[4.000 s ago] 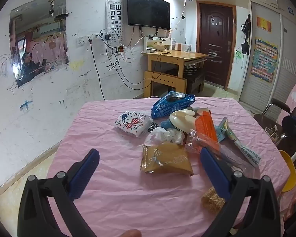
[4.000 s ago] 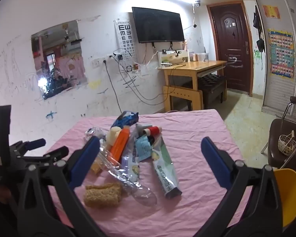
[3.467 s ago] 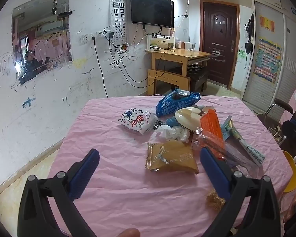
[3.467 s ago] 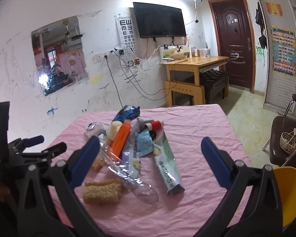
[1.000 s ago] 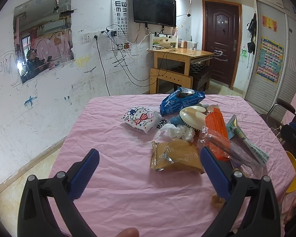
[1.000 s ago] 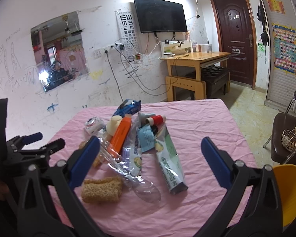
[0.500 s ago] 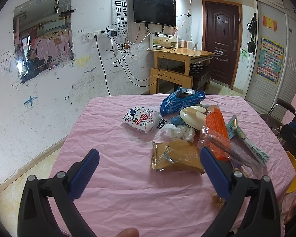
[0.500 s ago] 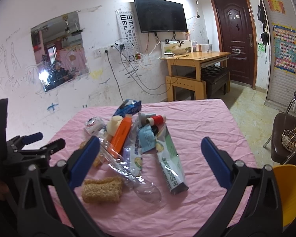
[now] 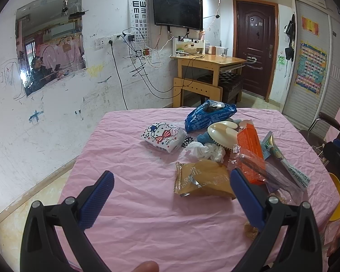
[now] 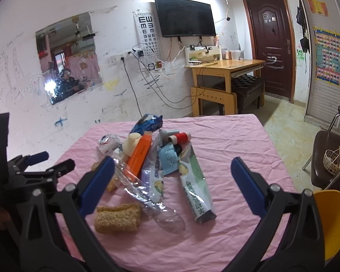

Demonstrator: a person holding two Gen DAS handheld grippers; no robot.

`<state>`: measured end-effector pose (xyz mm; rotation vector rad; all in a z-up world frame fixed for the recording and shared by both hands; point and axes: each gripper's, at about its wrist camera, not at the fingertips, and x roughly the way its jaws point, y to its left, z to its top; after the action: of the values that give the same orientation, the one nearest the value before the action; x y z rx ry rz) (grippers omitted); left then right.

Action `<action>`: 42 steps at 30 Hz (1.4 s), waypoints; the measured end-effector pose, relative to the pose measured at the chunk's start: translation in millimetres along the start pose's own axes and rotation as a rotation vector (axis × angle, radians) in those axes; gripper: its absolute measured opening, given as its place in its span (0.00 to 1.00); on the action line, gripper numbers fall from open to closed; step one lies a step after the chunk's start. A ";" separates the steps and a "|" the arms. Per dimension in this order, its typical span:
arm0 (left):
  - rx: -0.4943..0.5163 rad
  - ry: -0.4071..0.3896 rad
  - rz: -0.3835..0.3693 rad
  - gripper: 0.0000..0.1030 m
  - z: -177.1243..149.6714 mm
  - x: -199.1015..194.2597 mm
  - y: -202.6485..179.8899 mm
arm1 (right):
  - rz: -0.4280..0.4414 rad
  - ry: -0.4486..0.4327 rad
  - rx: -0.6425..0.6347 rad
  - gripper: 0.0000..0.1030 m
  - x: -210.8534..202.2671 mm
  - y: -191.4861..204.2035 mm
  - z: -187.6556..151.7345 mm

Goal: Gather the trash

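Both claws wide (empty); tbl (image 9: 129, 204) near-left edge bare.

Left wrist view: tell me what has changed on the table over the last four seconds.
Only the view shifted: the left hand-held gripper drifted slightly, so the brown snack packet sits a little further right in frame. Nothing was taken or released; both hand-held grippers stay open, and the trash pile lies unmoved.

Bare pink desk (image 9: 124, 181) across lower left of the left view, open to the left claw (image 9: 170, 195). Blocked center-right by gold wrapper (image 9: 201, 179), tissue (image 9: 204, 150), orange box (image 9: 250, 149). Bare cloth lower right in the right view; green pouch (image 10: 196, 181) and brown bar (image 10: 117, 217) crowd the center.
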<state>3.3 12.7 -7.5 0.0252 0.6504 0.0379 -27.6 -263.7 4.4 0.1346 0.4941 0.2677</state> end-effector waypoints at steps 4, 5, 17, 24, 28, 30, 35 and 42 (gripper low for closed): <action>0.001 0.000 -0.001 0.94 0.0 0.0 0.1 | -0.001 0.001 0.000 0.96 0.0 0.5 -2.5; 0.001 0.001 0.000 0.94 -0.2 0.1 0.5 | -0.001 0.002 -0.001 0.96 0.0 0.6 -3.3; -0.055 0.162 -0.044 0.94 29.6 24.1 11.4 | 0.010 0.187 0.026 0.96 20.0 -21.8 19.7; -0.070 0.302 -0.080 0.94 52.5 57.6 8.7 | 0.042 0.357 -0.020 0.96 51.2 -21.1 26.2; -0.108 0.403 -0.056 0.91 72.0 97.7 19.2 | 0.027 0.418 -0.048 0.96 69.8 -16.6 23.9; -0.104 0.450 -0.031 0.82 78.6 116.9 22.6 | 0.019 0.446 -0.051 0.95 78.6 -18.4 21.9; -0.100 0.552 -0.017 0.70 86.2 152.8 26.7 | 0.008 0.487 -0.050 0.95 93.8 -24.0 20.3; -0.166 0.606 -0.049 0.60 96.1 182.8 24.4 | 0.009 0.535 -0.080 0.86 107.9 -20.8 21.0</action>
<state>206.2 43.8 -40.8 -0.1683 1.2514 0.0521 78.5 -254.1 -29.8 -0.0160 1.0122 0.3328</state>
